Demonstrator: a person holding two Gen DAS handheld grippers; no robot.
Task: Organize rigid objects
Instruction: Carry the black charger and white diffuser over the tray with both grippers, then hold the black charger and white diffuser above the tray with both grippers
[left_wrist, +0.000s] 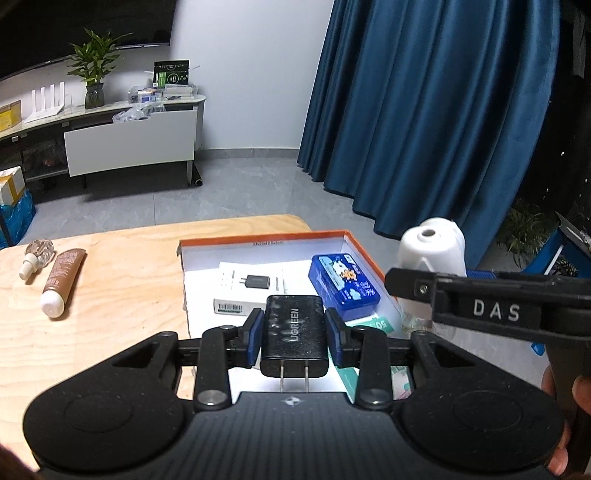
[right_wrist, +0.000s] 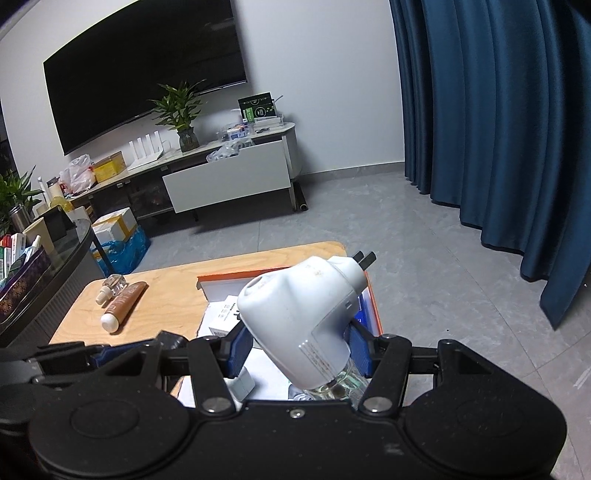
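Observation:
My left gripper (left_wrist: 294, 334) is shut on a black charger block (left_wrist: 294, 332), prongs toward the camera, held over the orange-rimmed box (left_wrist: 258, 242). Inside the box lie a white charger carton (left_wrist: 243, 288) and a blue tin (left_wrist: 343, 286). My right gripper (right_wrist: 295, 341) is shut on a white plug-in vaporizer (right_wrist: 306, 317) with a clear bottle beneath, prongs pointing away, also over the box (right_wrist: 236, 277). In the left wrist view the vaporizer (left_wrist: 432, 247) shows at the right behind the right gripper's black finger. A brown tube (left_wrist: 61, 282) and a glass bottle (left_wrist: 37, 254) lie on the wooden table (left_wrist: 110, 332).
A white TV cabinet (right_wrist: 229, 177) with clutter and a potted plant (right_wrist: 181, 110) stands against the far wall under a dark screen. Blue curtains (right_wrist: 491, 129) hang at the right. A dark side table (right_wrist: 44, 291) with boxes stands left of the wooden table. Grey floor lies beyond.

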